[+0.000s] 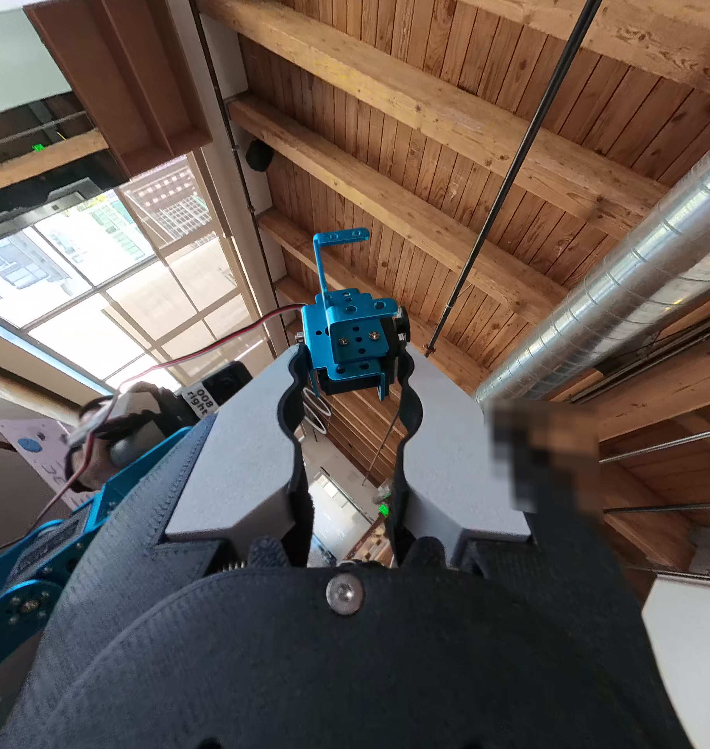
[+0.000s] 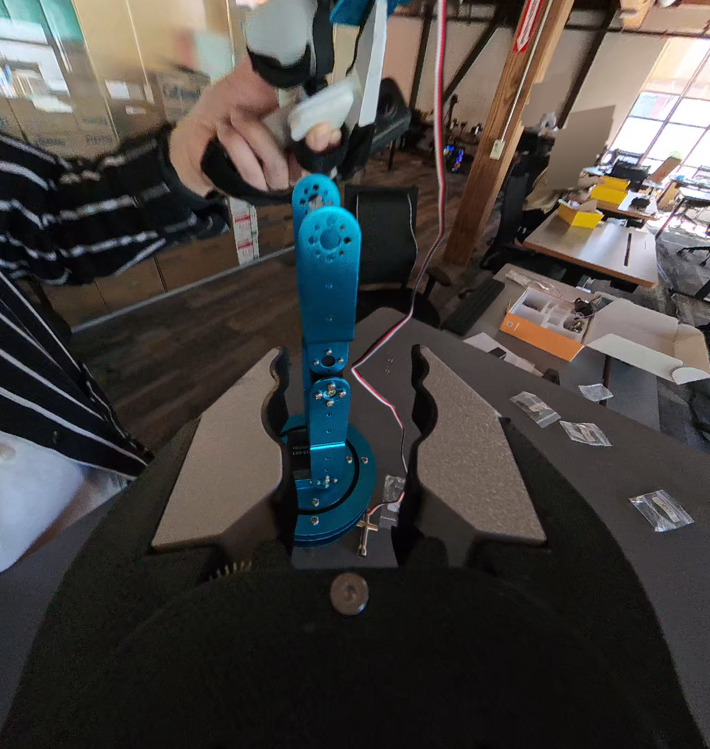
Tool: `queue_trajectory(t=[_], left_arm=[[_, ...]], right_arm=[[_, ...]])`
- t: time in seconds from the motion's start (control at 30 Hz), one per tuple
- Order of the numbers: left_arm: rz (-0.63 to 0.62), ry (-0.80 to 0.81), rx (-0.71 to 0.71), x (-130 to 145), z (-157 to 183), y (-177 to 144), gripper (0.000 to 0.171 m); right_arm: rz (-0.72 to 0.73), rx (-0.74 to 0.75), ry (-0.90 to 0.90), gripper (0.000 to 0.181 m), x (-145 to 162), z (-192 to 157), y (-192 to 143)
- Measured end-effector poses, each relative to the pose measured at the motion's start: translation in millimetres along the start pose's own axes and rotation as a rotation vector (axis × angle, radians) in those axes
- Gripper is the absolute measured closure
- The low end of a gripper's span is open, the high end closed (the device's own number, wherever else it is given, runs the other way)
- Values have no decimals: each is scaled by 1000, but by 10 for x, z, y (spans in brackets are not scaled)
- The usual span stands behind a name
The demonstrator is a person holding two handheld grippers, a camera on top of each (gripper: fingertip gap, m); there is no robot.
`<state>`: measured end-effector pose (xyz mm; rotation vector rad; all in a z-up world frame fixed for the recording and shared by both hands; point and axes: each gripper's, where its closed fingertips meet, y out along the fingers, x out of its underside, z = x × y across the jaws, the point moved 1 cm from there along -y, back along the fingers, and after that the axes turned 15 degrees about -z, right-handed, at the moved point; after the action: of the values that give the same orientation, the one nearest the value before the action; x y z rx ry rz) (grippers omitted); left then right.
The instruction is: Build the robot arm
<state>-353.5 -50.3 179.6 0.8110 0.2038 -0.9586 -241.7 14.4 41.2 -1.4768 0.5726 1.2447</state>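
Observation:
My left gripper (image 1: pixel 351 356) points up at the ceiling and is shut on a blue metal bracket block with a black servo (image 1: pixel 349 336). A red, white and black wire (image 1: pixel 223 348) runs from the block down to the left. My right gripper (image 2: pixel 347 356) is open, with its fingers on either side of an upright blue robot arm (image 2: pixel 329 283) on a round blue base (image 2: pixel 345 486). The same wire (image 2: pixel 440 121) hangs down past the arm to the table. A hand (image 2: pixel 231 133) holds the left gripper (image 2: pixel 345 81) just above the arm's top.
A small metal cross wrench (image 2: pixel 365 531) lies by the base on the dark table (image 2: pixel 588 608). Small plastic parts bags (image 2: pixel 661 510) lie to the right. An orange parts box (image 2: pixel 547 324) stands farther right, a black chair (image 2: pixel 381 235) and a wooden post (image 2: pixel 503 121) behind. The tips of one gripper are about 20 cm away from the tips of the other.

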Motion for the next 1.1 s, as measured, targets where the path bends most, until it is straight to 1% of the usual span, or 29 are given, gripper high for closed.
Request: queue_trajectory(t=[0.1, 0.17, 0.23, 0.33, 0.5, 0.57, 0.6, 0.63, 0.67, 0.77, 0.93, 1.1], left_arm=[[34, 29, -15, -154, 32, -47, 128], [41, 40, -26, -238, 26, -59, 128], [53, 51, -27, -327, 38, -55, 129], [60, 80, -17, -451, 108, -10, 129], [30, 107, -27, -500, 178, 139, 129], [27, 110, -24, -492, 197, 164, 129], [28, 109, -22, -486, 200, 165, 129], [30, 108, -22, -481, 199, 163, 129], [30, 107, -22, -475, 196, 156, 129], [34, 105, -23, -466, 189, 125, 129], [10, 150, -64, -415, 184, 123, 129], [-75, 262, -264, -218, -10, 183, 128]], right_arm=[[92, 6, 25, 125, -107, 15, -282], [105, -63, 37, 127, -119, -91, -284], [39, -112, 50, 122, -8, -154, -96], [49, -177, 77, 120, 52, -212, 165], [19, -178, 59, 118, 126, -239, 520], [7, -127, 35, 129, 122, -216, 597], [19, -112, 21, 138, 102, -222, 606], [23, -97, 21, 152, 94, -220, 608], [23, -67, 28, 158, 97, -189, 609], [27, -3, 42, 158, 104, -165, 602], [3, 223, 102, 160, 131, -20, 572], [-18, 463, 256, 160, 157, 64, 532]])
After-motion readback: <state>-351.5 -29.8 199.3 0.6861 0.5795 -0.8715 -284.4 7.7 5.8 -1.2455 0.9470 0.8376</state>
